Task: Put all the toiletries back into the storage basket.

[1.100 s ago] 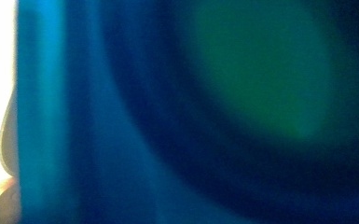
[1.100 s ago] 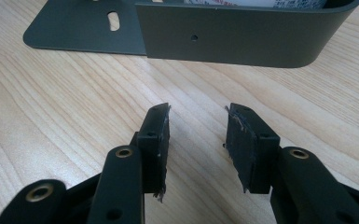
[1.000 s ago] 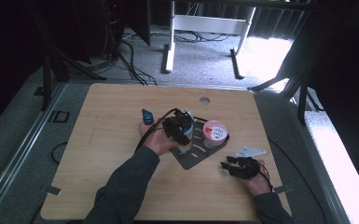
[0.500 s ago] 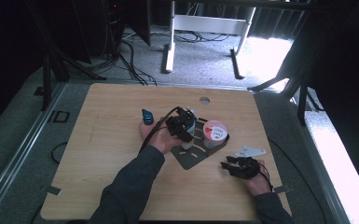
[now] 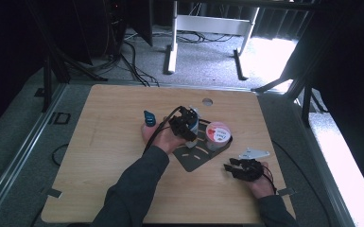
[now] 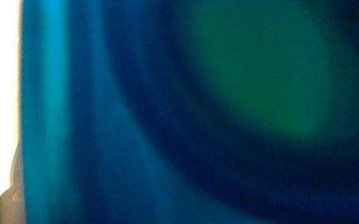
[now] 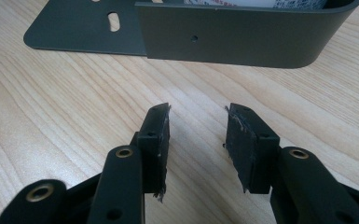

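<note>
A white tub with a red lid point(image 5: 218, 133) sits in a dark metal bracket point(image 5: 192, 160) at the middle of the wooden table point(image 5: 99, 161). My left gripper point(image 5: 189, 127) hovers just left of the tub, with a pale object point(image 5: 195, 124) at its jaws. A blurred blue-green surface point(image 6: 214, 112) lies right against the left gripper's camera and hides its jaws. My right gripper point(image 5: 230, 167) rests low at the front right, open point(image 7: 198, 109) with bare wood between the pads point(image 7: 161, 128). It faces the bracket's curved wall point(image 7: 242, 37).
A small blue object point(image 5: 149, 117) lies left of my left hand. A round hole point(image 5: 207, 101) is set in the table near its far edge. Cables point(image 5: 132, 66) and a white stand's legs point(image 5: 208, 28) are on the floor beyond.
</note>
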